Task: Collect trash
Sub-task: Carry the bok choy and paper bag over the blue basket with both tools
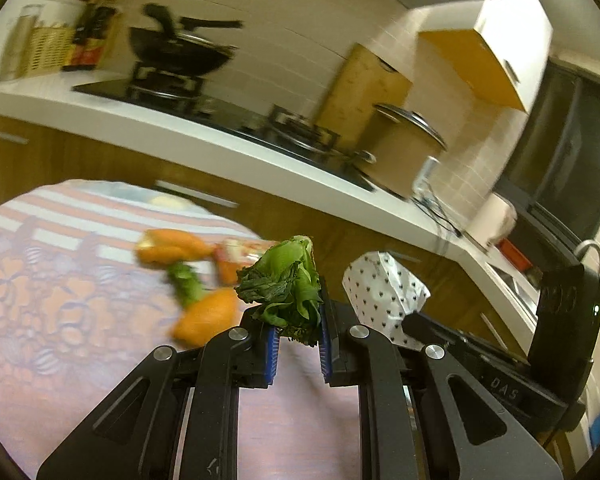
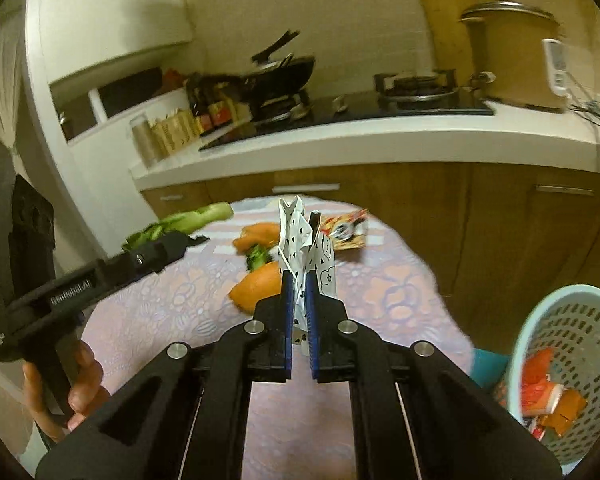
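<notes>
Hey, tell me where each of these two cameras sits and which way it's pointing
Left wrist: sits on the left gripper, looks along its fingers, shut on greens, over the table toward the stove; the right gripper shows beside it.
Right wrist: sits on the right gripper, shut on a dotted wrapper, faces the same table and counter, basket at right; the person's left hand shows.
Shared: table, peels, stove, pot.

Ahead of the right gripper (image 2: pixel 299 300), peels (image 2: pixel 256 286) and a wrapper (image 2: pixel 346 232) cluttered the table (image 2: pixel 400 300). Its lower right lay open toward the basket (image 2: pixel 572 364), whose mouth stood unblocked.
</notes>
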